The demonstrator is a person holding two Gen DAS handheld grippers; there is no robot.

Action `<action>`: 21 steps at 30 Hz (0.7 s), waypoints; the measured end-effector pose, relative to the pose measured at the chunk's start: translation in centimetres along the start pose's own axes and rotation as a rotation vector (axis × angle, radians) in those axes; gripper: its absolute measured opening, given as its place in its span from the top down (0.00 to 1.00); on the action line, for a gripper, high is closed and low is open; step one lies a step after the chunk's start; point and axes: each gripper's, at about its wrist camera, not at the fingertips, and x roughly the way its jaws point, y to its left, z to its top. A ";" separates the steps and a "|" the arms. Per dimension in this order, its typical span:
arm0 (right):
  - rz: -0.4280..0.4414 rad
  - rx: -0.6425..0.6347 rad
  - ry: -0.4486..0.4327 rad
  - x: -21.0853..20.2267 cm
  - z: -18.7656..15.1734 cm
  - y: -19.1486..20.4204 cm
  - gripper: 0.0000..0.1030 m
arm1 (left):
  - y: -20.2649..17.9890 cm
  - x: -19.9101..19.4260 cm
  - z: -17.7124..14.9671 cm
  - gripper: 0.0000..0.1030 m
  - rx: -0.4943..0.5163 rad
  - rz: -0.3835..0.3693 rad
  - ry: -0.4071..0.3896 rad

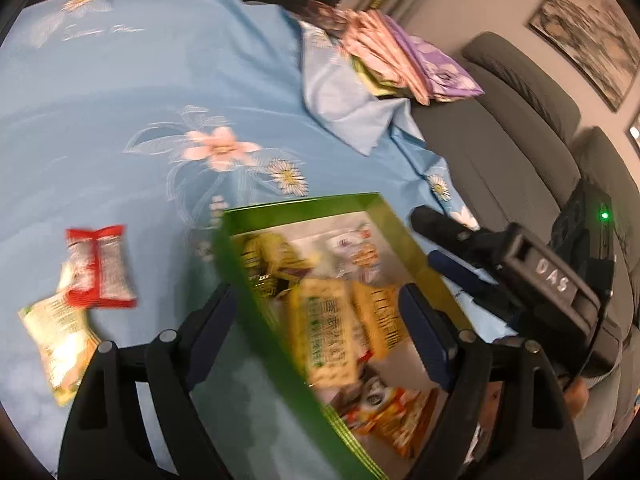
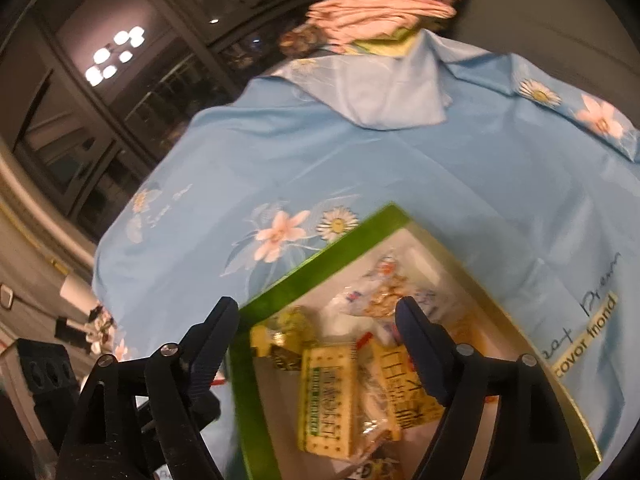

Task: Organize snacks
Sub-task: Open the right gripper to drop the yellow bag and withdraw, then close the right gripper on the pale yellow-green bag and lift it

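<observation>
Your left gripper (image 1: 316,312) stands wide open with nothing between its fingers, straddling the near wall of the green snack box (image 1: 256,292); your right gripper (image 2: 316,328) is equally spread and empty, poised over the same box with its fingers either side of the yellow cracker packets (image 2: 326,400). The box already holds a jumble of wrappers, while two snacks lie loose on the blue floral cloth (image 1: 120,120) at about 9 o'clock in the left view: a red-and-white packet (image 1: 100,268) and, touching it below, a pale green pouch (image 1: 60,344). My judgement is that those two come next. Swing your left gripper toward 9 o'clock, settle it before closing since the picture is blurred, and pinch a packet by its sealed edge without snagging the cloth.
</observation>
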 end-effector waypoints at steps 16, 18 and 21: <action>0.131 -0.150 0.084 1.9 -2.8 7.1 0.18 | 15.2 -12.5 -5.1 0.12 -0.314 0.375 -0.122; 0.136 -0.178 0.097 2.3 -3.4 8.3 0.18 | 16.7 -13.1 -5.6 0.12 -0.343 0.362 -0.145; 0.156 -0.215 0.128 3.3 -4.6 10.3 0.18 | 18.6 -12.8 -5.6 0.11 -0.368 0.337 -0.143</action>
